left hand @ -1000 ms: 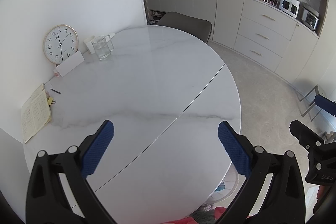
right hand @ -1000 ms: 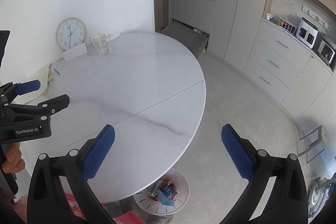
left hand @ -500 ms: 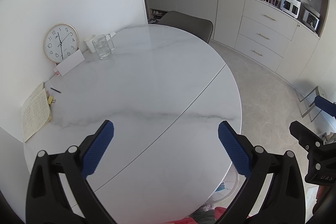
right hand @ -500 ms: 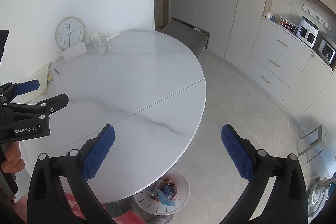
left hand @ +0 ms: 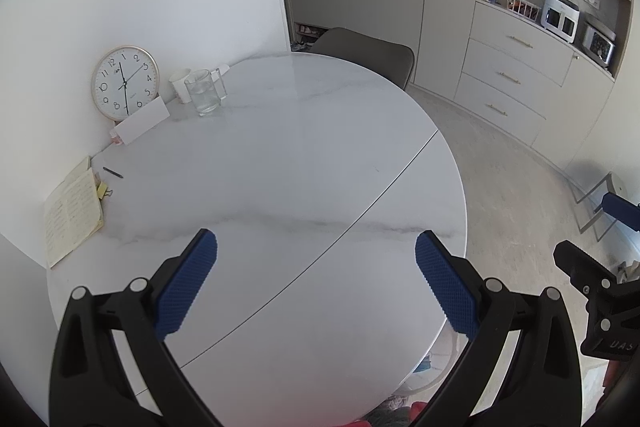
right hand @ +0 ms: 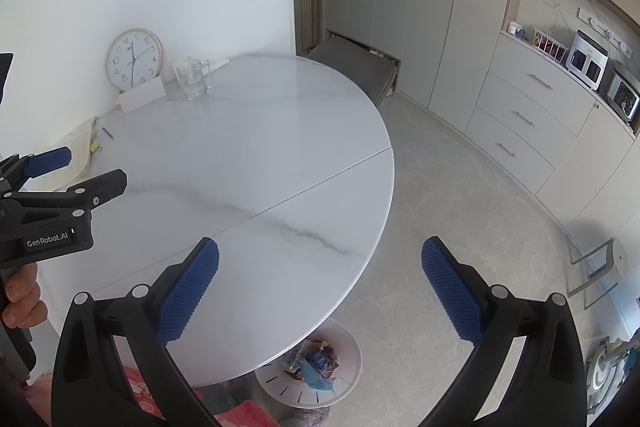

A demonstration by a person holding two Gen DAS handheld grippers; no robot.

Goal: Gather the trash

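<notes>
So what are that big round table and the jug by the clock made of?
The table looks like polished marble or marble-look stone: white, grey veins, soft reflections. The jug seems clear glass: you see through it, though clear plastic is possible.

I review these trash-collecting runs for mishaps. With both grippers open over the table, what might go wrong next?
The notebook, pen and yellow clip by the wall might be mistaken for trash. Reaching them could knock the water glass. The bin sits partly under the table edge, so drops may miss.
</notes>
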